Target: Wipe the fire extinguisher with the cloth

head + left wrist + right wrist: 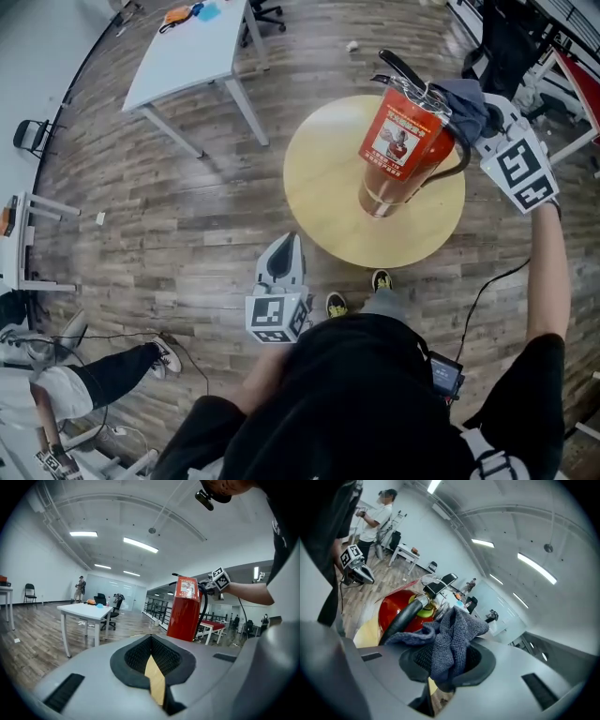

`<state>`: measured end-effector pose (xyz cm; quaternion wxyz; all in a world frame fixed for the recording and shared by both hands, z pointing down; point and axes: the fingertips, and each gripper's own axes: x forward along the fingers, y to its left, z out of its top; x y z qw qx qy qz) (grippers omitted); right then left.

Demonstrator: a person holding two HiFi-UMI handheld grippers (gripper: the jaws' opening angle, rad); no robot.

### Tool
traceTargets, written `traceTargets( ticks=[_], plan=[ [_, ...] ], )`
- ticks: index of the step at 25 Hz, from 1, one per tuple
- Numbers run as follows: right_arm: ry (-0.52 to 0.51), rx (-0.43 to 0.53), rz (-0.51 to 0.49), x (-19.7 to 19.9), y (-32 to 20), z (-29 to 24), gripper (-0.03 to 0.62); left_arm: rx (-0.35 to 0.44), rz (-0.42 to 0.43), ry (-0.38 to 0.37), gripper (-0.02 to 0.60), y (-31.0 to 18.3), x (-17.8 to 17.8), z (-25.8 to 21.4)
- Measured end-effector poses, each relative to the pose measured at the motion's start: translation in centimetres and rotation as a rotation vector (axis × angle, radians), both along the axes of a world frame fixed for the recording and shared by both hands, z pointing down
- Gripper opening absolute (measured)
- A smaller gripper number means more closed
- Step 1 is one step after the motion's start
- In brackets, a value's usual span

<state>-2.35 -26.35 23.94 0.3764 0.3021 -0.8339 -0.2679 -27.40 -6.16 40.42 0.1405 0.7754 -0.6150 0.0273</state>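
A red fire extinguisher (398,150) stands upright on a round wooden table (319,202). Its black hose (452,169) loops down its right side. My right gripper (480,117) is at the extinguisher's top right, shut on a grey-blue cloth (464,105) that lies against the valve and handle. In the right gripper view the cloth (451,639) bunches out of the jaws next to the hose (401,619) and the red body (396,609). My left gripper (279,277) hangs low, in front of the table, shut with nothing in it. The left gripper view shows the extinguisher (184,609) ahead.
A white table (192,52) with small objects stands at the back left, an office chair (262,14) behind it. A seated person's legs (103,370) are at the lower left. Red-framed benches (572,75) stand at the far right. A cable (483,295) hangs by my right arm.
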Motion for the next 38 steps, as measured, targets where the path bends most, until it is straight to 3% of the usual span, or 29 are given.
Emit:
traceTargets(
  ticks=[3,6,12,15,21,23,26,29,33,38],
  plan=[
    [0.065,0.026,-0.119,-3.0,-1.2,-0.4,0.086,0.002,0.003,-0.004,0.016,0.2,0.1,-0.2],
    [0.130,0.080,-0.199,-3.6,-1.4,-0.5,0.086,0.004,-0.002,-0.006,0.015,0.3,0.3,-0.4],
    [0.224,0.280,-0.229,-1.1,2.7,-1.4,0.086,-0.010,0.001,-0.011,0.015,-0.1,0.1,-0.1],
    [0.202,0.288,-0.245,0.0,6.9,-2.5,0.086,-0.015,0.014,-0.012,0.015,-0.4,0.2,0.2],
    [-0.202,0.022,-0.145,-3.0,13.4,0.4,0.086,-0.024,0.043,-0.008,0.016,0.1,1.0,0.5],
    [-0.268,-0.039,-0.094,-4.4,13.0,3.4,0.086,-0.024,0.044,-0.009,0.016,0.3,1.0,0.4],
    [-0.344,-0.048,-0.082,-6.0,12.4,7.2,0.086,-0.026,0.036,-0.009,0.015,1.0,0.8,0.5],
    [-0.327,-0.129,-0.049,-6.5,12.6,13.4,0.086,-0.035,0.021,-0.006,0.015,2.1,0.4,0.8],
    [-0.230,-0.316,-0.030,-6.9,12.4,24.6,0.086,-0.056,0.022,-0.009,0.016,2.8,0.1,1.1],
    [-0.054,-0.558,0.180,-5.2,11.9,37.4,0.086,-0.069,0.021,-0.027,0.017,3.5,-0.4,1.4]
  ],
)
